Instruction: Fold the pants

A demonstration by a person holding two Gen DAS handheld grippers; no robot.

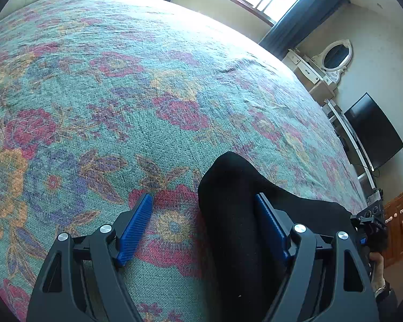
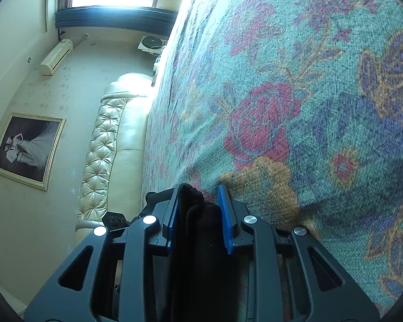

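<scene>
The black pants (image 1: 228,214) lie bunched on the floral bedspread (image 1: 121,94). In the left wrist view one rounded end of them reaches up between my left gripper's fingers. My left gripper (image 1: 203,197) is open wide; the cloth rests against its right blue pad (image 1: 271,225), and the left pad (image 1: 137,228) is clear of it. My right gripper (image 2: 200,189) is shut on a thick fold of the black pants (image 2: 193,214), pinched between both blue pads just above the bedspread (image 2: 309,107). It also shows at the left wrist view's right edge as the right gripper (image 1: 370,225), held by a hand (image 1: 377,268).
The bedspread stretches far ahead of the left gripper. A tufted cream headboard (image 2: 102,161) ends the bed on one side. A dresser with an oval mirror (image 1: 335,53), a dark TV screen (image 1: 373,131) and a wooden cabinet (image 1: 400,214) stand past the bed's edge.
</scene>
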